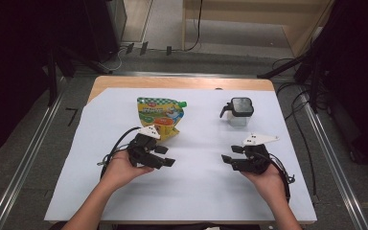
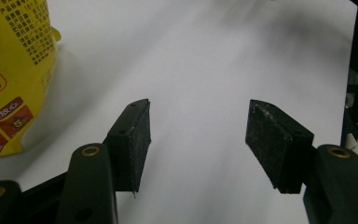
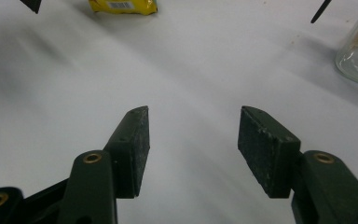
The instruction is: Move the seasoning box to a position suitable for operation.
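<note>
Hovering both grippers low over the white sheet now, near the front edge of the desk. Left gripper has its jaws apart, nothing between them; right gripper the same, pads wide and empty. The yellow pouch lies just beyond my left gripper, toward the desk's far edge; the glass jar stands upright toward the far right corner. My worry: the pouch looks floppy and could slide on the paper if I nudge it. Plenty of open sheet between the grippers.
</note>
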`<state>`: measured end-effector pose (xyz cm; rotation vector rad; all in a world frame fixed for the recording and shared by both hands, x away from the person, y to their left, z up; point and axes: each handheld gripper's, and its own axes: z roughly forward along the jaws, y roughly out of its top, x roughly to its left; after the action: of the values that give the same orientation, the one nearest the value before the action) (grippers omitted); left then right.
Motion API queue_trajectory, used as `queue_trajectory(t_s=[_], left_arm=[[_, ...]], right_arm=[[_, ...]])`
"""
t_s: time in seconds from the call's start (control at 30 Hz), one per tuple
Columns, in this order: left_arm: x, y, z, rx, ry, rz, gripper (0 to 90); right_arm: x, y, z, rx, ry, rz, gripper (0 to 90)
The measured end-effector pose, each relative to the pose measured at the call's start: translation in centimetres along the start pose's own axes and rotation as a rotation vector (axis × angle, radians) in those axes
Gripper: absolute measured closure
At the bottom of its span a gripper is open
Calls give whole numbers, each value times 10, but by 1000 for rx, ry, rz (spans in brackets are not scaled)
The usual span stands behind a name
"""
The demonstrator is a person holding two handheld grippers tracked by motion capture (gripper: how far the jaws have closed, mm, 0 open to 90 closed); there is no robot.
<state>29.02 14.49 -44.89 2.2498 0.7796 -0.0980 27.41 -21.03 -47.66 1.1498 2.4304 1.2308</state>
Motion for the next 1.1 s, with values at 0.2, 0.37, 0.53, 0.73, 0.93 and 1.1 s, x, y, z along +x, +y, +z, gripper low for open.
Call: queue_trajectory(t_s=[0.2, 0.37, 0.53, 0.73, 0.93, 1.1], left_arm=[[-2, 0, 1, -4, 1, 16, 390], [-2, 0, -1, -13, 3, 26, 389], [-2, 0, -1, -17, 5, 27, 387], [-3, -1, -5, -22, 12, 32, 382], [-3, -3, -8, -31, 13, 22, 378], [-5, -5, -9, -23, 16, 31, 377]], right_arm=[[-2, 0, 0, 3, -6, -6, 439], [-1, 0, 0, 8, -9, -9, 435], [-3, 1, -1, 3, -16, 1, 435], [-8, 1, -7, -13, -34, 18, 424], [-17, 3, -11, -35, -76, 37, 395], [-25, 10, -9, -44, -96, 73, 390]])
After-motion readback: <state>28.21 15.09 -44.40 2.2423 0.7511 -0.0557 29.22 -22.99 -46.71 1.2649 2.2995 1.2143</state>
